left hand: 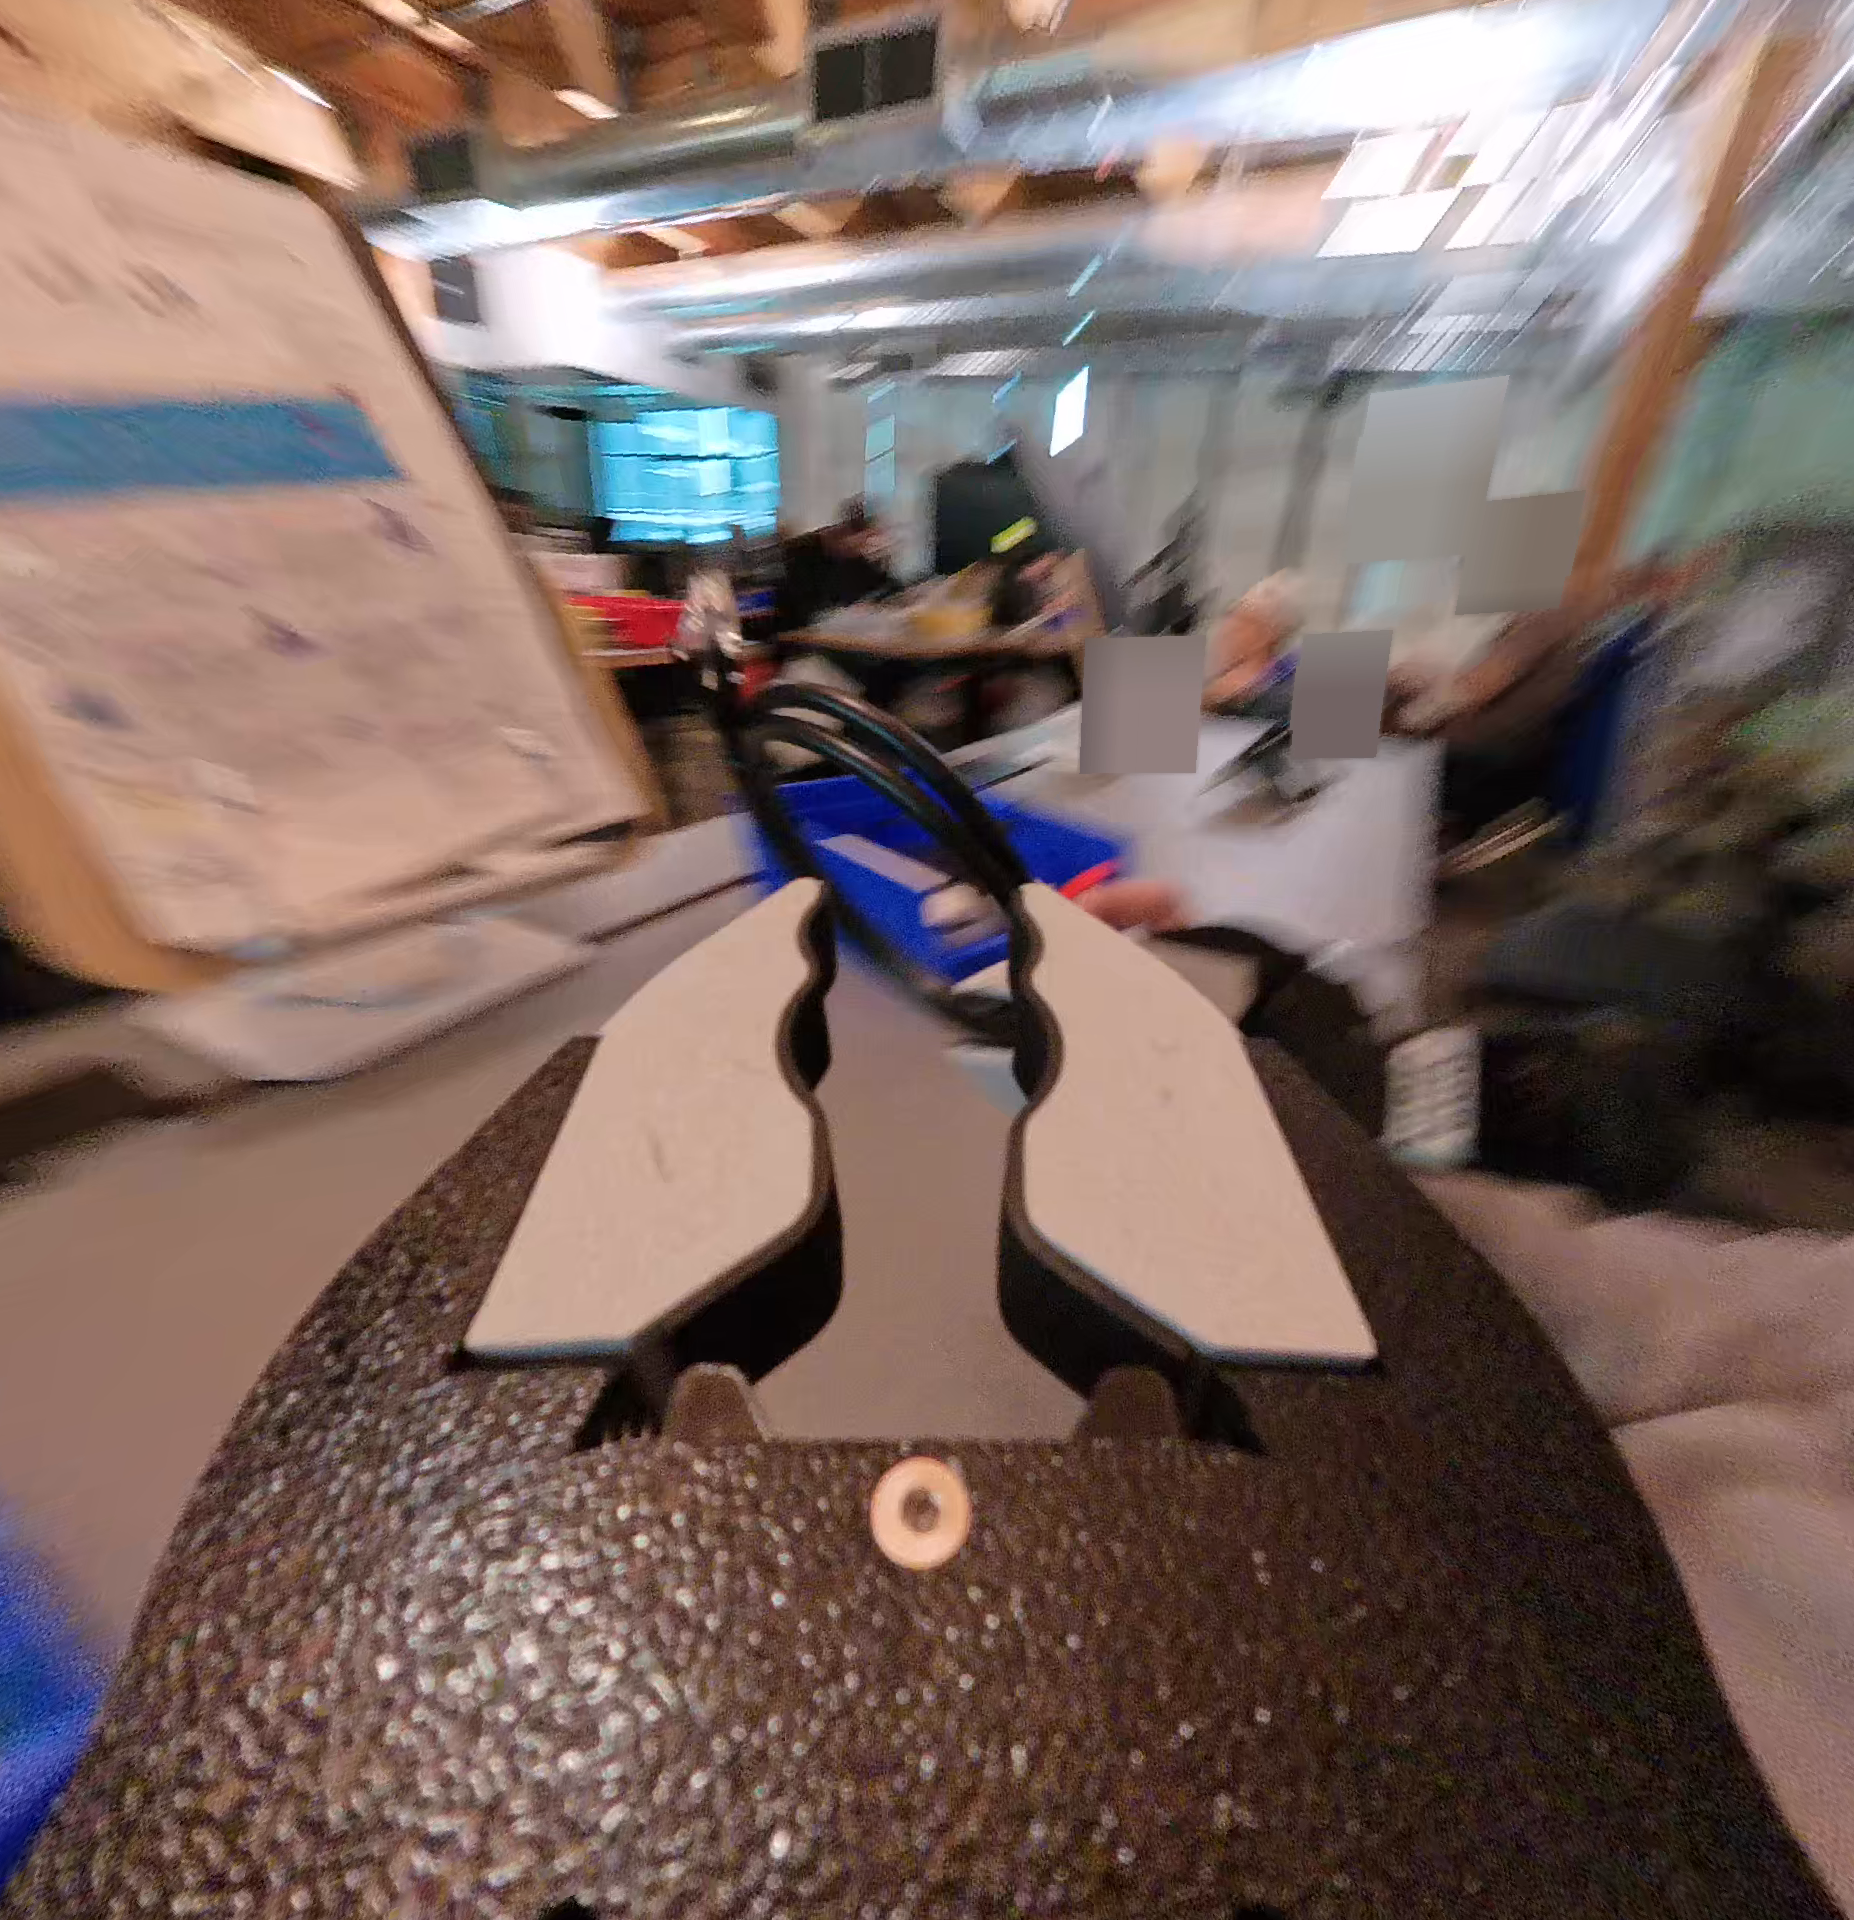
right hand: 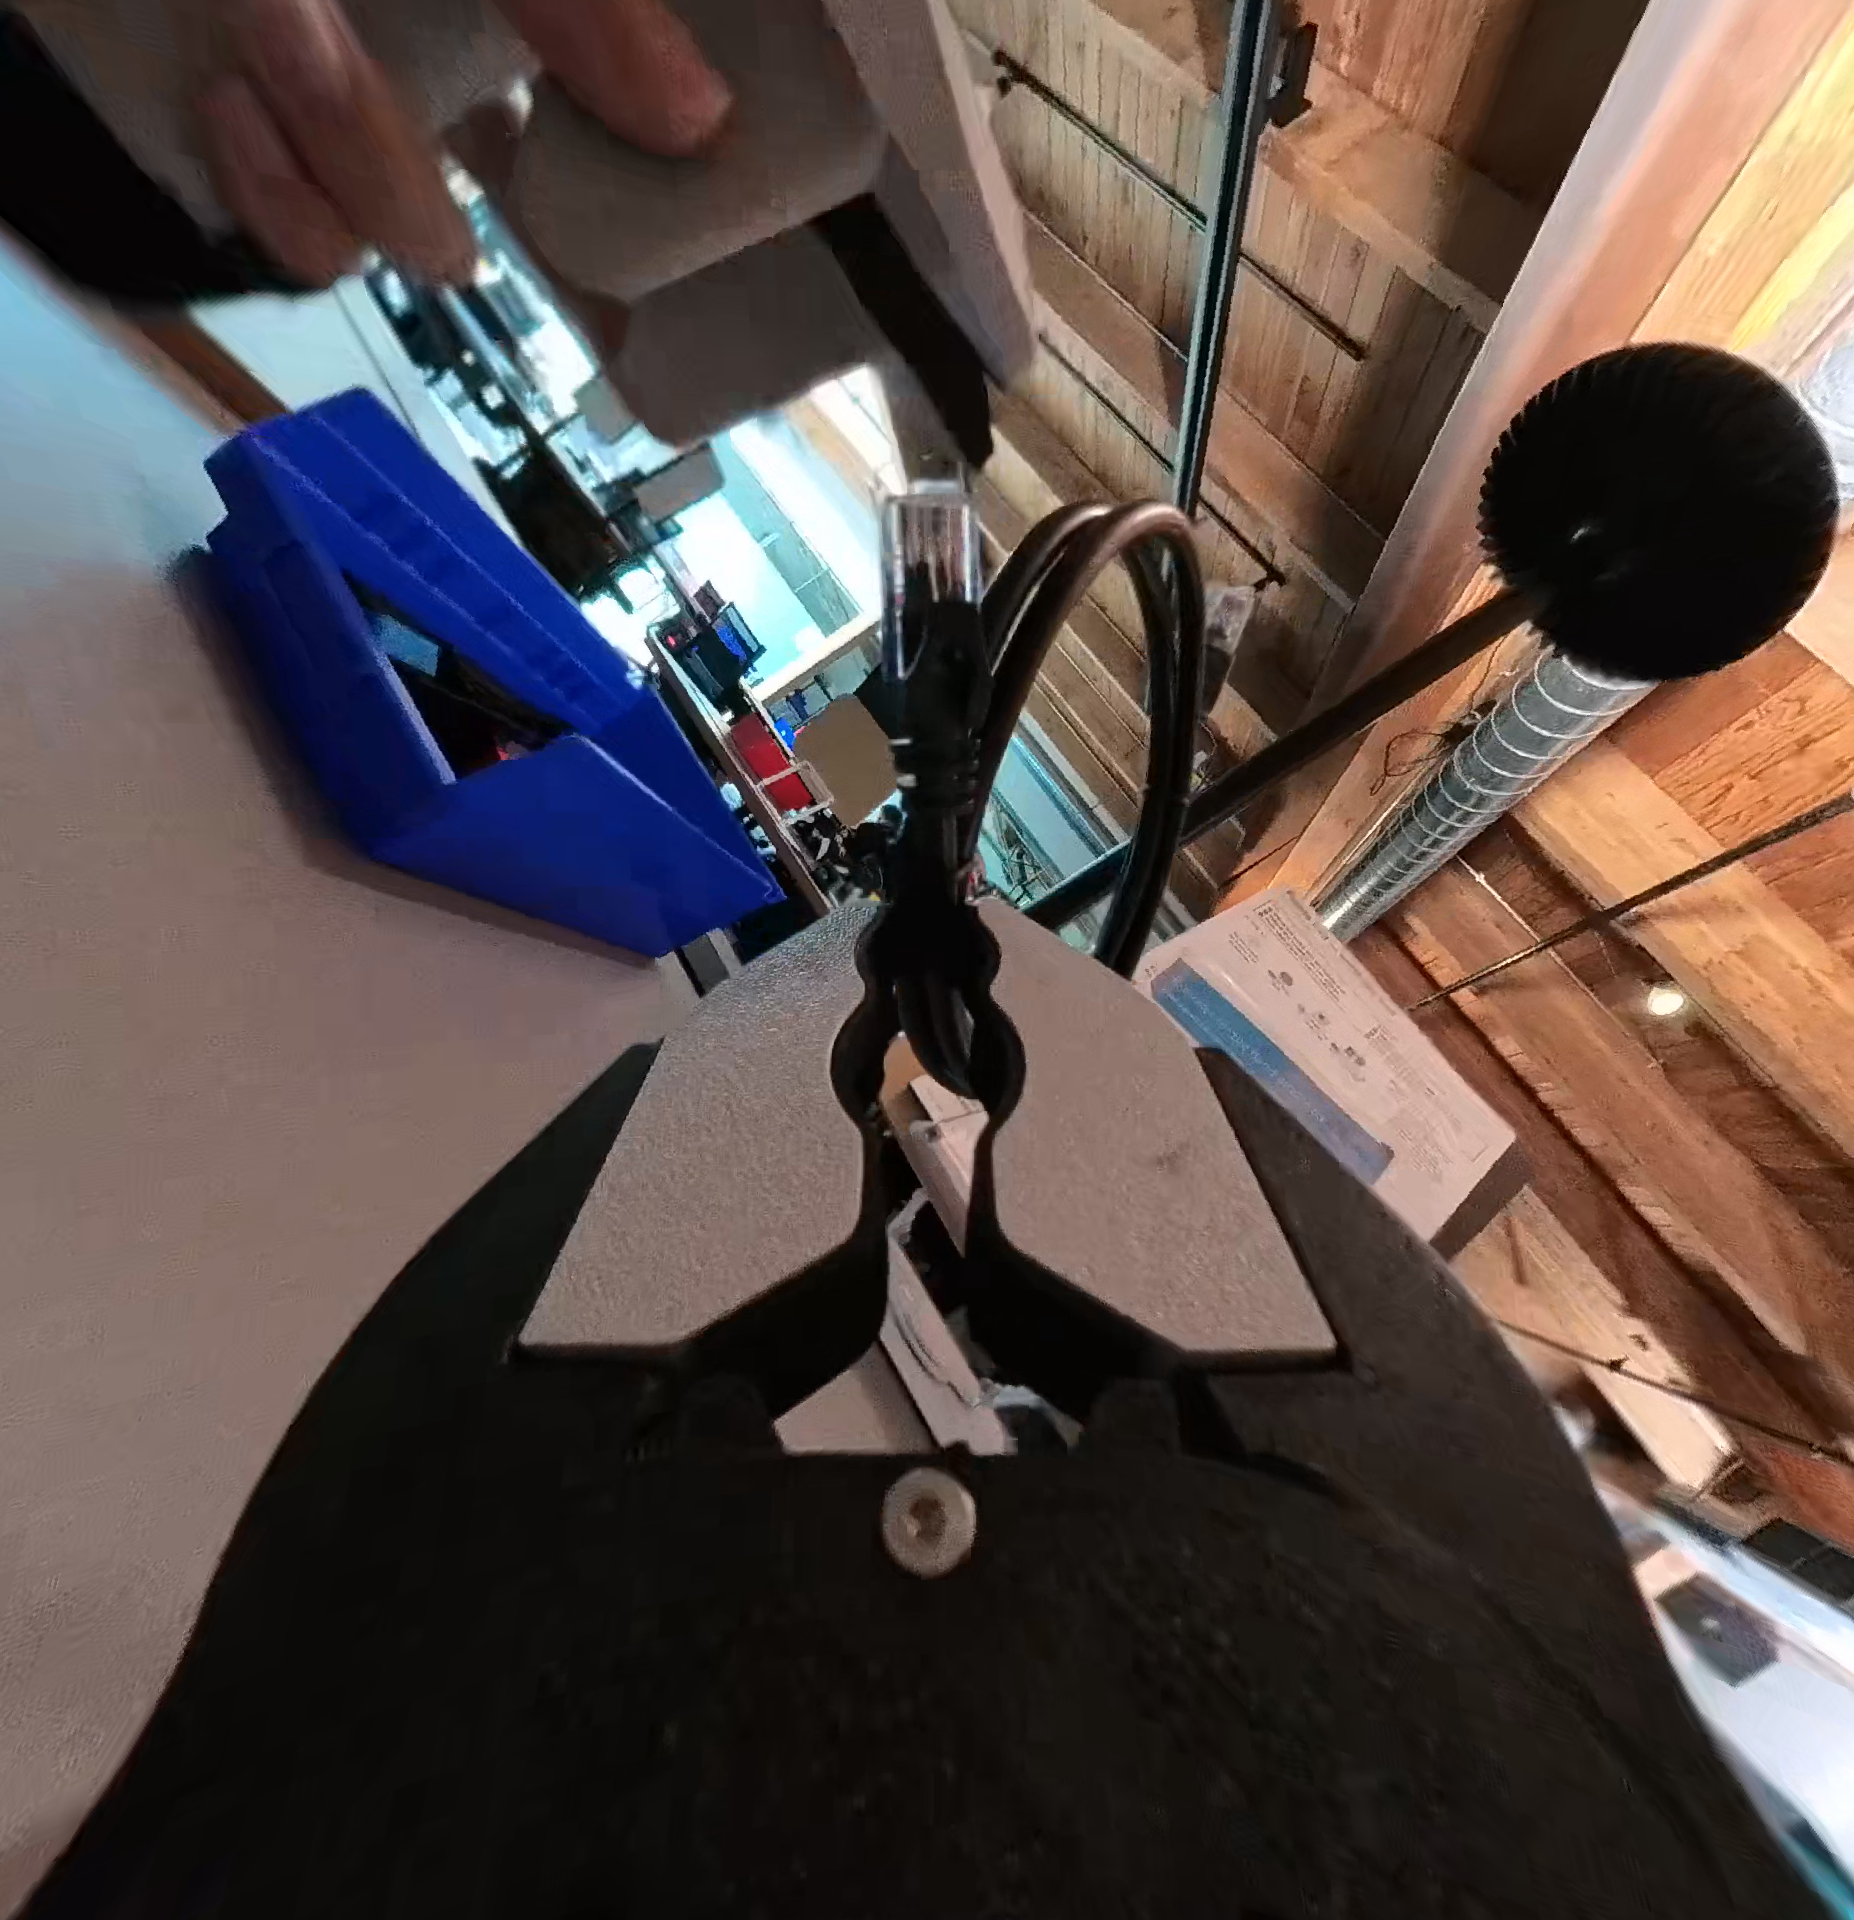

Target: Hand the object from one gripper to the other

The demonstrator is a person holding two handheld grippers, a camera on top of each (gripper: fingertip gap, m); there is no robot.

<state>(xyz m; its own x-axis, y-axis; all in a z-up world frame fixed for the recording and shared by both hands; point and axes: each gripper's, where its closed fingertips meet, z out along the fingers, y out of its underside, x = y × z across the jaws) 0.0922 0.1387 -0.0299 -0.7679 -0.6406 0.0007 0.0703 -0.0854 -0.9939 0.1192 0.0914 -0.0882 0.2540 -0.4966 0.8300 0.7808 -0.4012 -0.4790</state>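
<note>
A bundled black network cable [right hand: 938, 727] with a clear plug at its upper end stands out of my right gripper [right hand: 928, 925], which is shut on the bundle's lower part. In the left wrist view my left gripper [left hand: 921, 899] is open, and the cable's loops [left hand: 881, 748] pass between and beyond its tips. I cannot tell whether its pads touch the cable. In the right wrist view the left gripper's grey fingers [right hand: 757, 312] show at the top, just above the plug, with a hand behind them.
A blue bin [right hand: 487, 727] stands on the grey table [right hand: 123, 935] and also shows behind the cable in the left wrist view [left hand: 1048, 831]. A white box with a blue stripe [left hand: 227, 623] stands at the left. A black round brush-like head on a rod [right hand: 1655, 509] is at the right. People sit at tables farther back.
</note>
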